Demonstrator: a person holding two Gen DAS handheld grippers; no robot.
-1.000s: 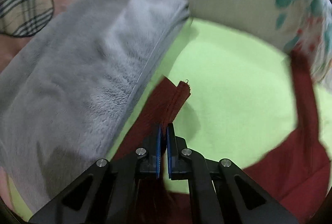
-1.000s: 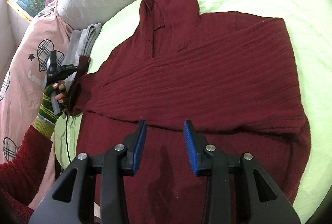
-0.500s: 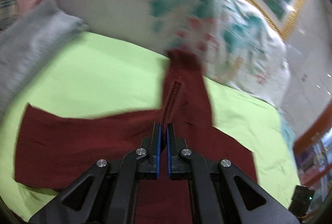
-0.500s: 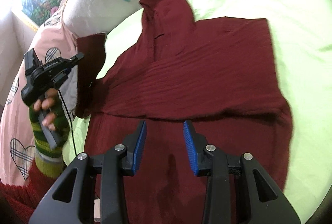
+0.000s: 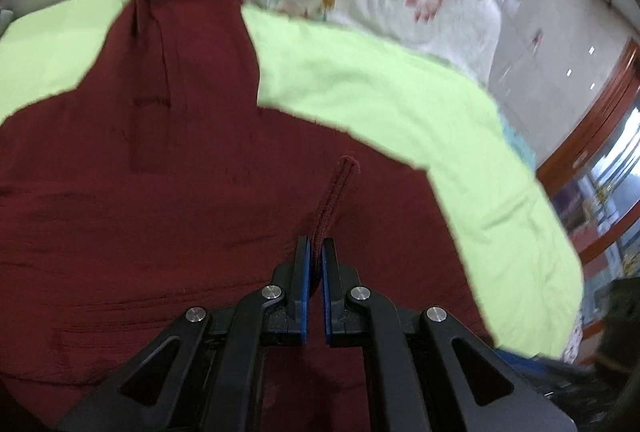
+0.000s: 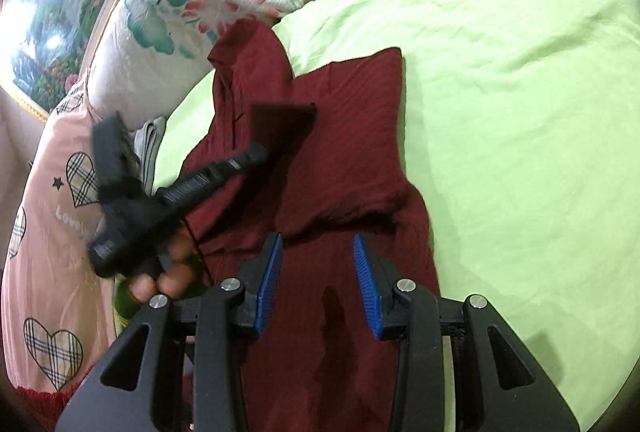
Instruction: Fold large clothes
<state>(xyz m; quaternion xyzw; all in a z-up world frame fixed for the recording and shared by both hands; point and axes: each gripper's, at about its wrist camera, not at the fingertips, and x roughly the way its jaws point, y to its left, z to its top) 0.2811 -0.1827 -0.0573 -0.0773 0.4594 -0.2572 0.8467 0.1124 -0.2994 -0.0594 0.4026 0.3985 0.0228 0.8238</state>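
Here, left gripper fingers pinched tight on sweater cuff; right gripper partly open, empty. Risk: thin pinch slips mid-carry, sleeve lands crooked.

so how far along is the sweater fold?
Done: one sleeve lies folded across the maroon sweater on the green sheet. In hand: the left gripper is shut on the other sleeve's cuff, over the body. Left: lay it down, fold the body; the right gripper is open, empty.
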